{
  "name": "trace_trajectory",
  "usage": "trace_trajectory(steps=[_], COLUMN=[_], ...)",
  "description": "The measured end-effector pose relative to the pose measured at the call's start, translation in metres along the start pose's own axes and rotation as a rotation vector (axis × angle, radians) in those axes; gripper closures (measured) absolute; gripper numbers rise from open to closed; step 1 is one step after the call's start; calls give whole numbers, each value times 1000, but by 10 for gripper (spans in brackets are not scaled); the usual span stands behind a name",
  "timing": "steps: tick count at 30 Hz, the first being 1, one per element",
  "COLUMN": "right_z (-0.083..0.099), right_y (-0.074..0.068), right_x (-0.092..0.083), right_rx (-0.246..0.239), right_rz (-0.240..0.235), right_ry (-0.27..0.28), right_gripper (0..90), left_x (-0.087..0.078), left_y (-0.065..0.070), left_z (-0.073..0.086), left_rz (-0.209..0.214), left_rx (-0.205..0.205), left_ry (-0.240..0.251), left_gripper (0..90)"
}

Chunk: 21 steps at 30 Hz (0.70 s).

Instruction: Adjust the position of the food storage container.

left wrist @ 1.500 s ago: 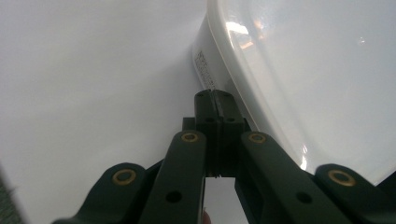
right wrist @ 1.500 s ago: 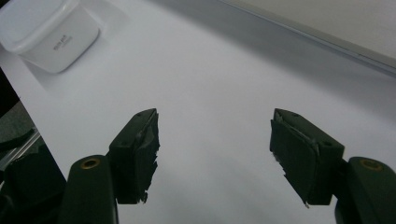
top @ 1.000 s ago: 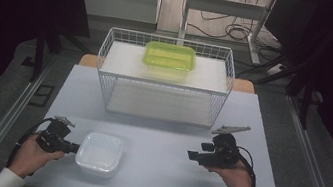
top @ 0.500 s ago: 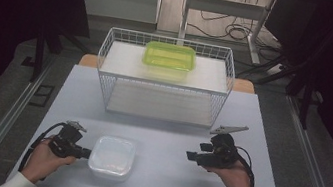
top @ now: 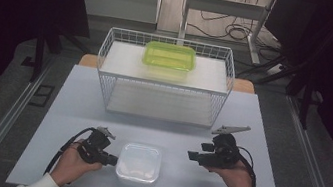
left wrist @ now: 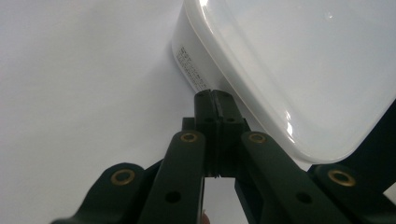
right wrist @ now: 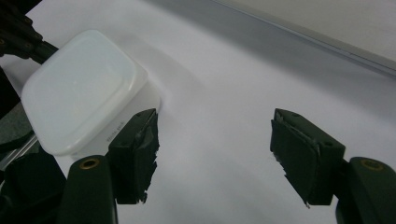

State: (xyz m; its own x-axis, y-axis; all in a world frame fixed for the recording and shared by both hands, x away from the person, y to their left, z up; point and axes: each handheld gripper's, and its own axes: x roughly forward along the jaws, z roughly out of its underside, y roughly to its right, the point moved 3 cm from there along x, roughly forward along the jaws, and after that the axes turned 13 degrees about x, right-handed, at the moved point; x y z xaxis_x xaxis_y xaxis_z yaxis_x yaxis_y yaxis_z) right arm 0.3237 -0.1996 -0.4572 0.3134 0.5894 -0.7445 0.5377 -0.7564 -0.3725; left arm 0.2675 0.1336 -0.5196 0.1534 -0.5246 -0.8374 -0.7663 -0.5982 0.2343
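Note:
A white lidded container sits on the pale table near the front edge. My left gripper lies level at its left side, jaws shut with nothing between them. In the left gripper view the closed tips touch the container's side wall just under the lid rim. My right gripper hovers to the right of the container, pointing left at it, jaws open and empty. In the right gripper view the open gripper faces bare table, with the container beyond its left jaw.
A white wire rack stands at the back of the table, with a lime-green container on its top shelf. Dark floor and a metal rail flank the table on the left.
My left gripper slid to the right along the table with the white container moving right ahead of its shut tips. The right gripper stayed where it was.

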Motion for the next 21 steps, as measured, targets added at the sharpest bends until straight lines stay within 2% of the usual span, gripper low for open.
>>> trace_trajectory(steps=[7, 13, 21], right_z=[1, 2, 2], right_y=[1, 2, 3], right_x=[1, 1, -1], right_rx=[1, 5, 16], right_rz=[3, 10, 25], right_ry=[-2, -6, 10], right_gripper=[321, 313, 293], left_x=[9, 11, 0], left_y=[7, 8, 0], left_z=[-9, -11, -4], left_rz=[18, 28, 22], left_rx=[10, 6, -34], left_ry=[8, 24, 95], left_gripper=[900, 900, 900])
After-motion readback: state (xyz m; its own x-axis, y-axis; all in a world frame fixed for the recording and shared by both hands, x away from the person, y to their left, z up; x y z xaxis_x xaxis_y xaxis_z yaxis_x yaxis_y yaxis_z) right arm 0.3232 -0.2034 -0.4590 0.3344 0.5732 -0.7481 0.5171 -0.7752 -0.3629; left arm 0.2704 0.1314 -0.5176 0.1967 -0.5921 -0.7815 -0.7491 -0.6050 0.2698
